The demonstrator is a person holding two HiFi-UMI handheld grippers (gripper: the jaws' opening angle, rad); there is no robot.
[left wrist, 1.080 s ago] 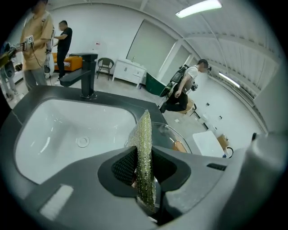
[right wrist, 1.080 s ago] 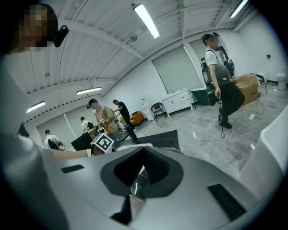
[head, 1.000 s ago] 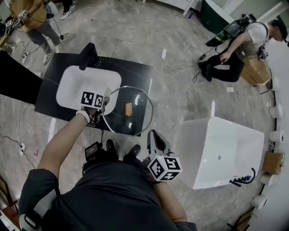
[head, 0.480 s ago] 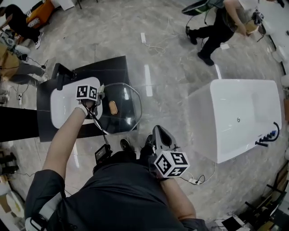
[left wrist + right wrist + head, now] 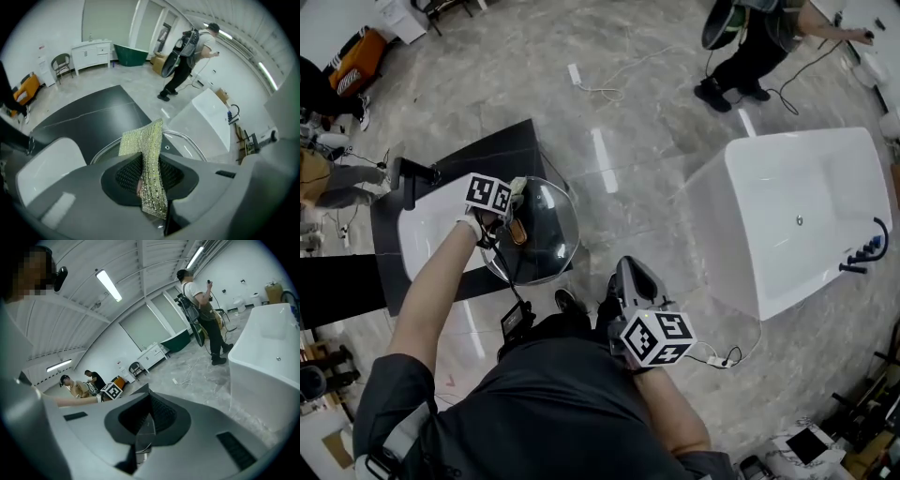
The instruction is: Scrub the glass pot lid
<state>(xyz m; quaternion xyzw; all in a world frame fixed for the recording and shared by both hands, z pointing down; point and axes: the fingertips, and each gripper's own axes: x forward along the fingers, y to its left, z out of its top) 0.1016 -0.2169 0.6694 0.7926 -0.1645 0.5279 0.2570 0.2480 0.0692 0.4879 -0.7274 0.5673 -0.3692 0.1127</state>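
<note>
The left gripper (image 5: 150,174) is clenched on a green-gold scrub cloth (image 5: 146,149), whose free end pokes out past the jaws toward the lid (image 5: 546,232). The glass lid lies flat on the black counter (image 5: 502,142), just beside the white sink (image 5: 411,246), and the gripper hangs over its left part, close to the brown knob (image 5: 518,232); whether the cloth touches the glass cannot be told. The right gripper (image 5: 630,279) is closed on nothing and held low at the person's waist, well apart from the lid, with the bathtub (image 5: 797,220) off to its right. Nothing steadies the lid, so the likely trouble is that a hard scrub pushes it across the smooth counter toward the near edge, or that the cloth, held only by a narrow pinch, drags out of the jaws. Against half a second ago, the left gripper has moved from the lid's left rim inward toward the knob, while the right one sits where it was.
</note>
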